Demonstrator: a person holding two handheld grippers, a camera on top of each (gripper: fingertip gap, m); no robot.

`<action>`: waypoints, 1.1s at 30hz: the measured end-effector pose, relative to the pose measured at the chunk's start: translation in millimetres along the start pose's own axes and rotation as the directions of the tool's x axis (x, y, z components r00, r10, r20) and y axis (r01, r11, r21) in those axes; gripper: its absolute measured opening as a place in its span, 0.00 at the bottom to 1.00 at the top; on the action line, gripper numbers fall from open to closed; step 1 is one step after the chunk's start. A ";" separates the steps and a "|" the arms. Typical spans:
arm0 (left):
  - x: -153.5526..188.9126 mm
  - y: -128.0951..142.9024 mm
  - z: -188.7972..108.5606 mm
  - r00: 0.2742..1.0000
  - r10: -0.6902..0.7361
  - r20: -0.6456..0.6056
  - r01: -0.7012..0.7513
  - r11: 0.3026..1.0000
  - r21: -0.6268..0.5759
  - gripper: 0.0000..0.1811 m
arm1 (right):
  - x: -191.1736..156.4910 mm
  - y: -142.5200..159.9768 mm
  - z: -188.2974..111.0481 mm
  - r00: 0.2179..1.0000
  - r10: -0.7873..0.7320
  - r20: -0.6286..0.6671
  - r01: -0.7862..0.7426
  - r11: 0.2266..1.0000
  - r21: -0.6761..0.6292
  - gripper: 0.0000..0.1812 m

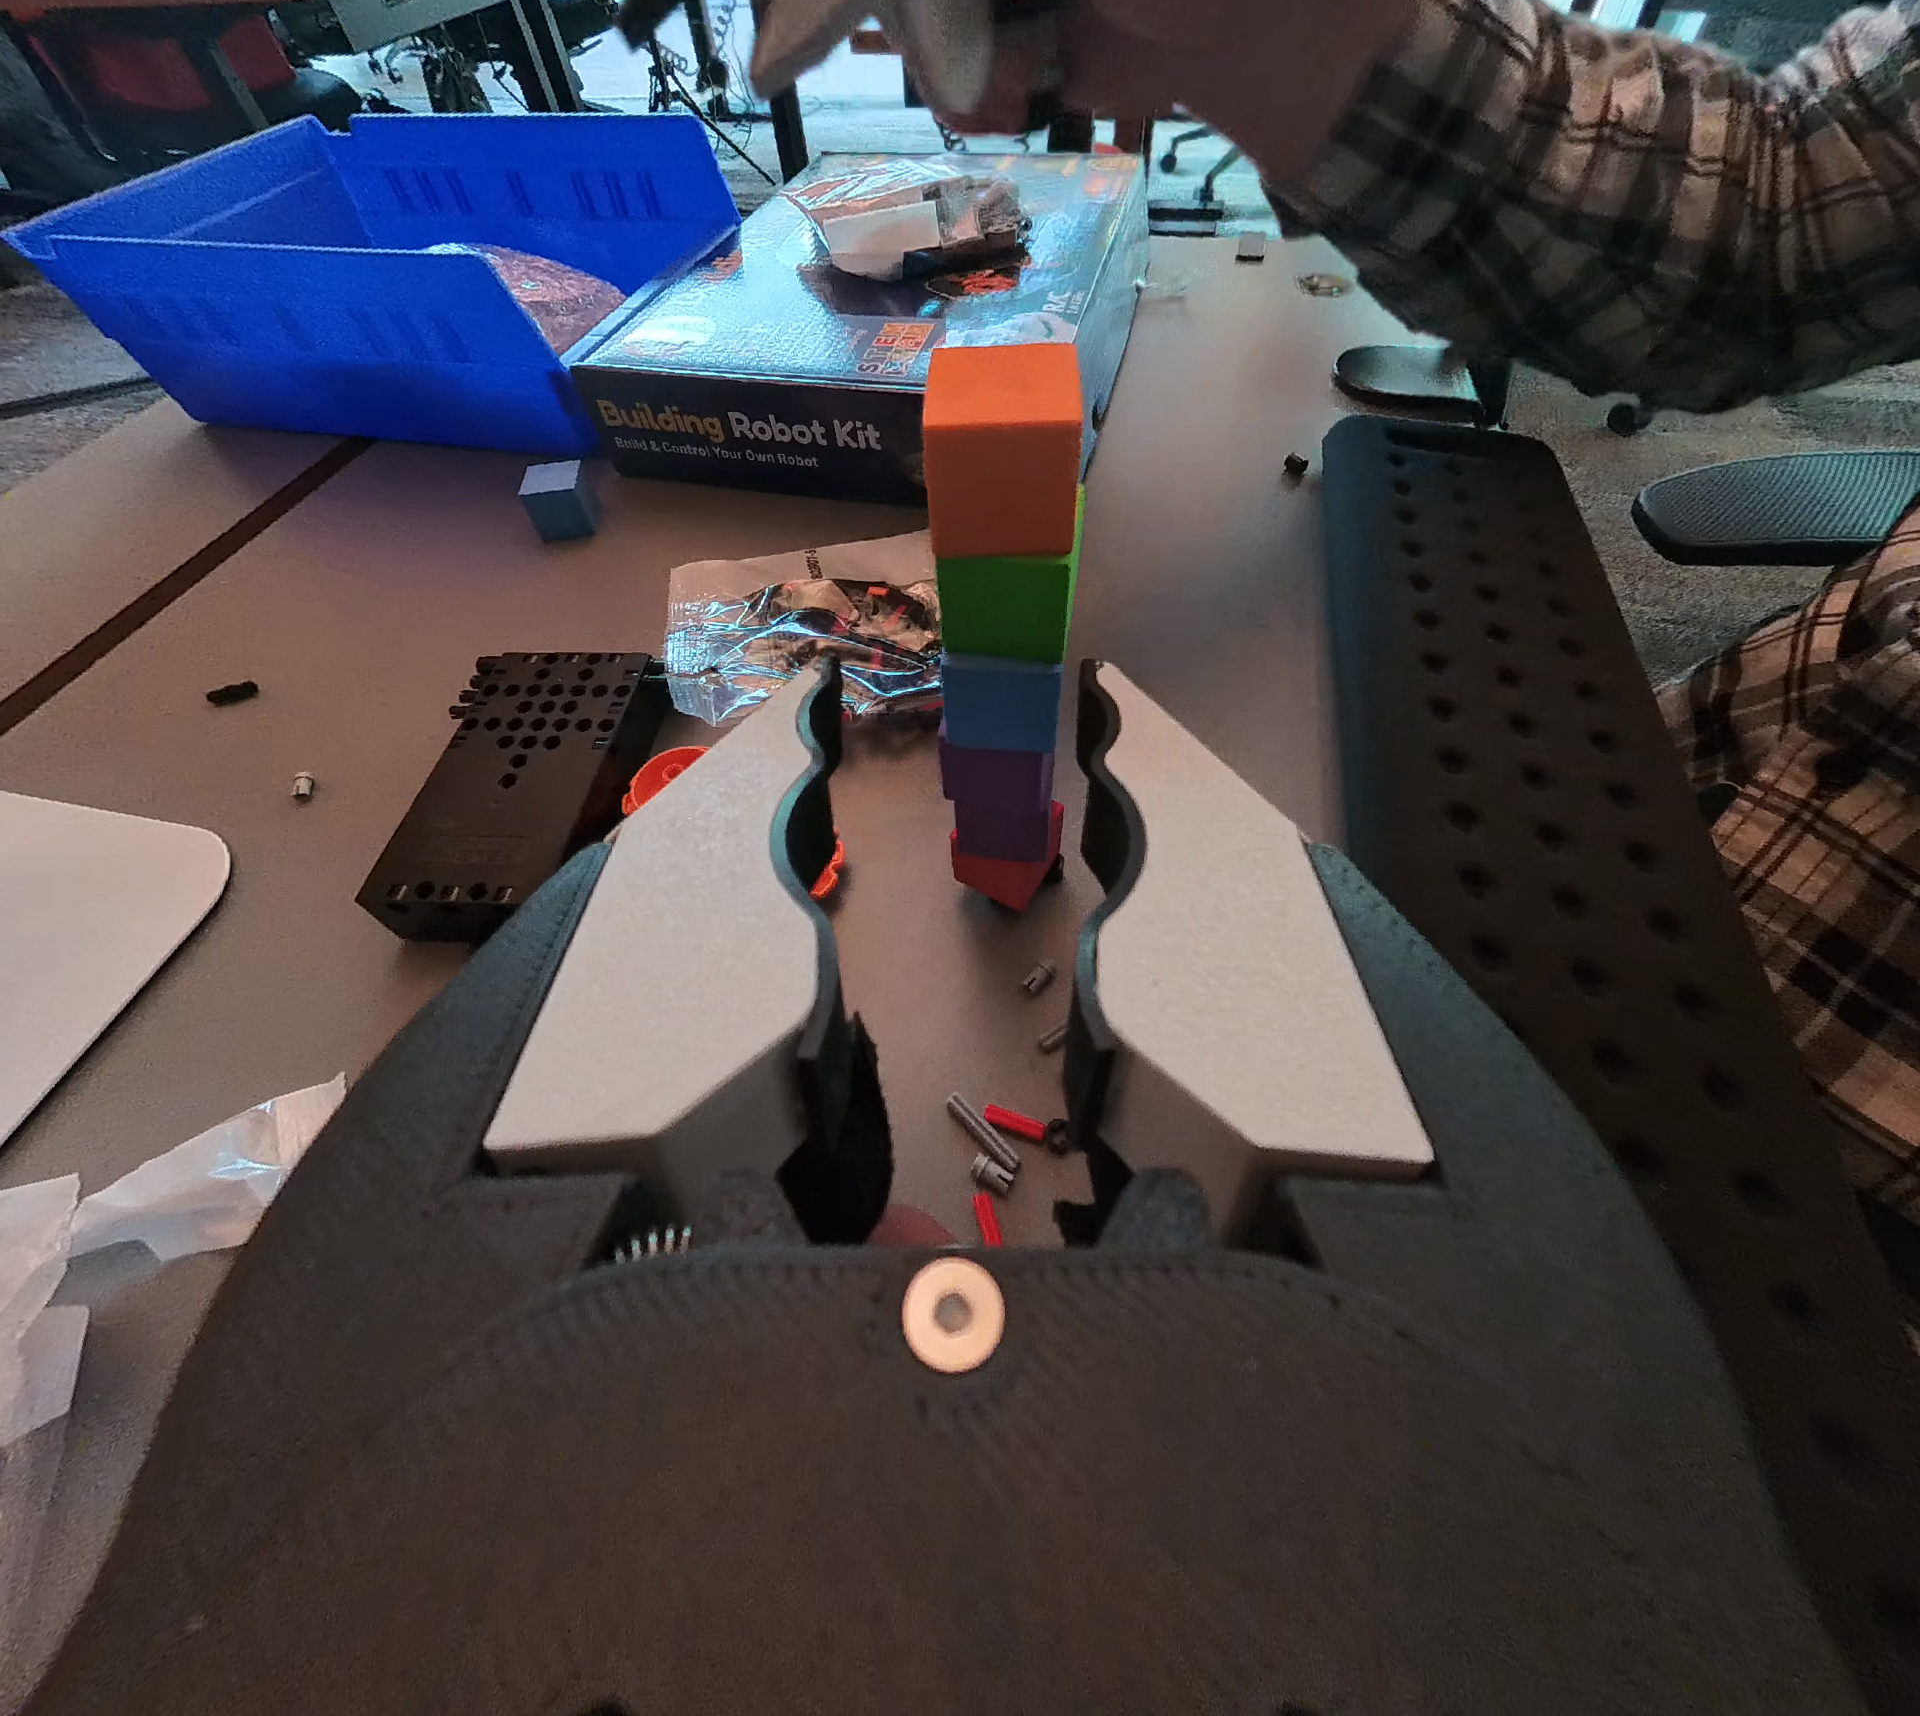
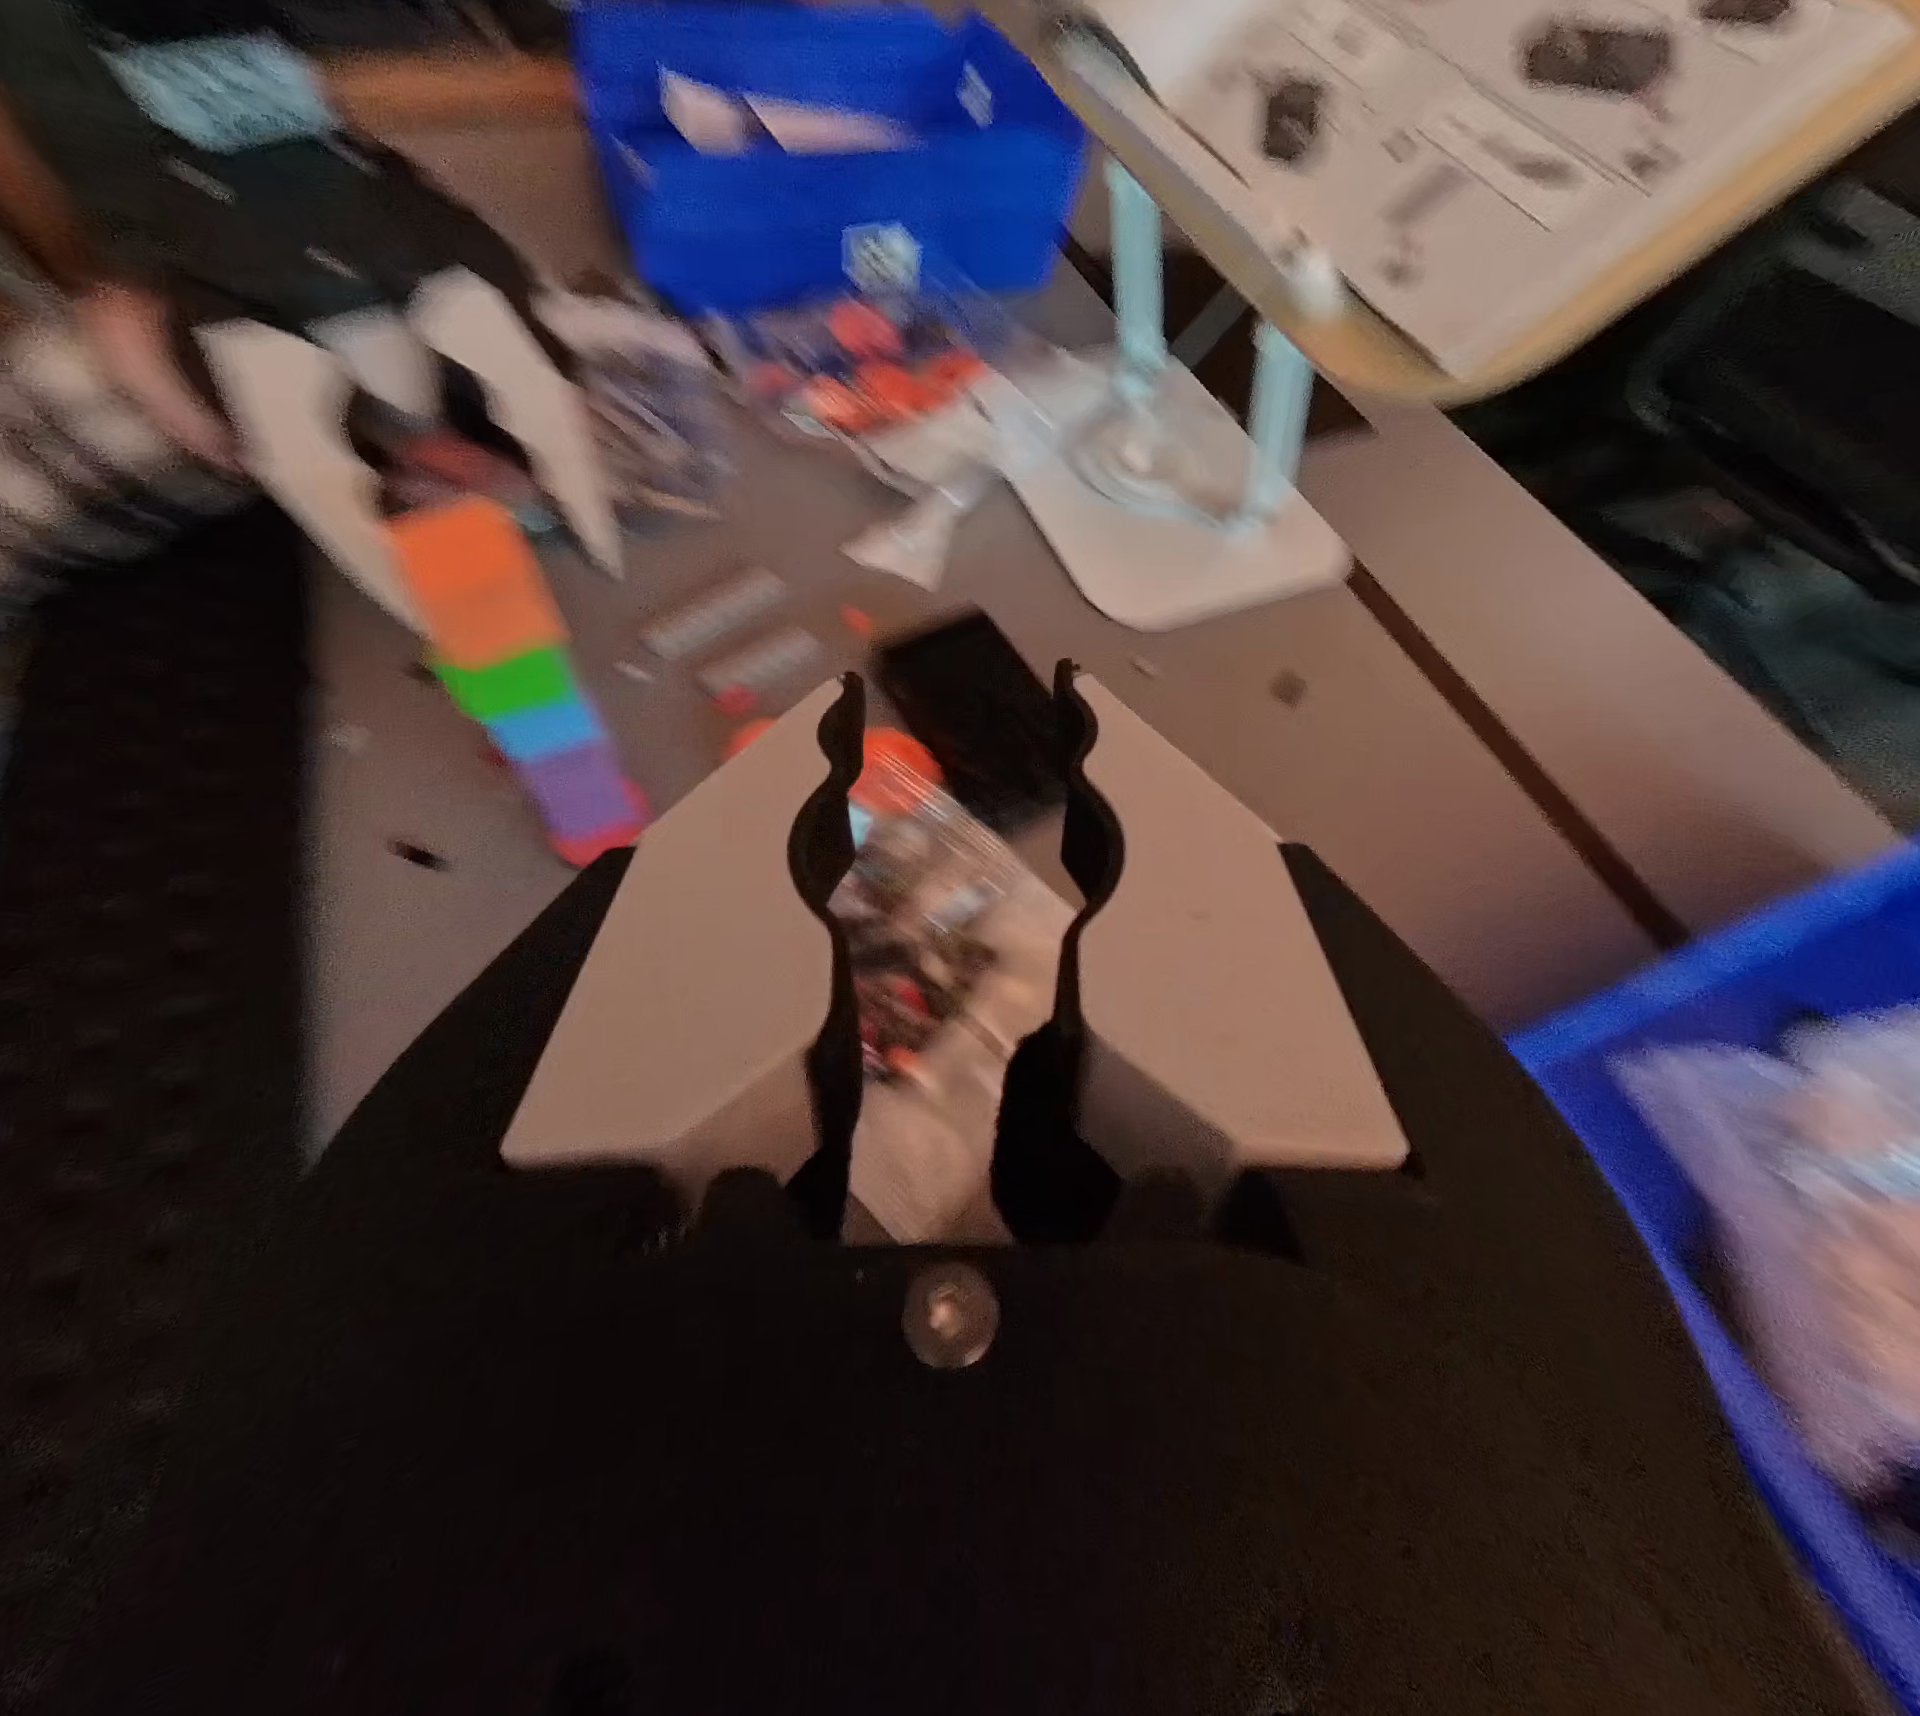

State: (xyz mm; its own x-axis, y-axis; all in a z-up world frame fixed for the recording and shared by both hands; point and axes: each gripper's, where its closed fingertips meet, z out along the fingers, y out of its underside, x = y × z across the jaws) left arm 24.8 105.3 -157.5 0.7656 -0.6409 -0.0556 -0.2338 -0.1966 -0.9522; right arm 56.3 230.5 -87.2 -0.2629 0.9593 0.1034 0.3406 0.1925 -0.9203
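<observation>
Left gripper [image 1: 956,690]: jaws spread, empty, low over the table [image 1: 312,586]. A block tower [image 1: 1003,627], orange on top and red at the base, stands just ahead between them, untouched. Right gripper [image 2: 961,690]: jaws spread, empty, tower ahead to their left; view blurred.

Left wrist view sharp, evenly lit; right wrist view dim, motion-blurred.

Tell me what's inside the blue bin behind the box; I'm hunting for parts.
Inside the blue bin, a crinkled bag shows above the front wall. That wall hides its contents and the bin's floor.
</observation>
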 end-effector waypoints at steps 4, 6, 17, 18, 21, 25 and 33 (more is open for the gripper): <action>-0.1 1.8 0.5 1.000 0.001 0.002 -0.001 1.000 -0.008 0.25 | 74.9 42.0 3.0 0.981 -0.084 -0.173 0.022 0.942 -0.334 0.22; -1.5 2.2 -0.2 1.000 -0.003 0.006 0.003 1.000 -0.007 0.25 | 95.0 66.8 12.3 0.982 -0.078 -0.172 -0.012 0.881 -0.472 0.24; -6.7 3.3 -2.6 1.000 -0.018 0.009 0.018 1.000 0.000 0.25 | 154.8 161.5 58.9 0.967 -0.022 -0.253 -0.193 0.583 -0.789 0.28; -6.7 3.2 -2.5 1.000 -0.018 0.007 0.018 1.000 0.001 0.24 | 158.2 165.2 59.8 0.964 -0.031 -0.264 -0.200 0.570 -0.797 0.28; -6.7 3.3 -2.2 1.000 -0.018 0.004 0.018 1.000 0.000 0.24 | 161.3 174.5 66.2 0.962 -0.024 -0.271 -0.214 0.547 -0.809 0.25; -7.0 4.0 -2.1 1.000 -0.018 0.005 0.018 1.000 -0.001 0.24 | 166.6 179.9 69.6 0.962 -0.058 -0.267 -0.194 0.540 -0.819 0.18; -7.7 4.3 -1.5 1.000 -0.018 0.006 0.018 1.000 -0.003 0.25 | 136.1 119.7 67.5 0.977 -0.015 -0.212 -0.127 0.758 -0.639 0.18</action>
State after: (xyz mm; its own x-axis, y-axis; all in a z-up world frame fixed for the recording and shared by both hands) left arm 17.0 108.2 -160.8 0.7731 -0.6330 -0.0405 -0.2219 -0.2101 -0.9522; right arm 0.3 370.1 -208.8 -0.0704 0.9783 0.1949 0.8688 0.1562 -0.4700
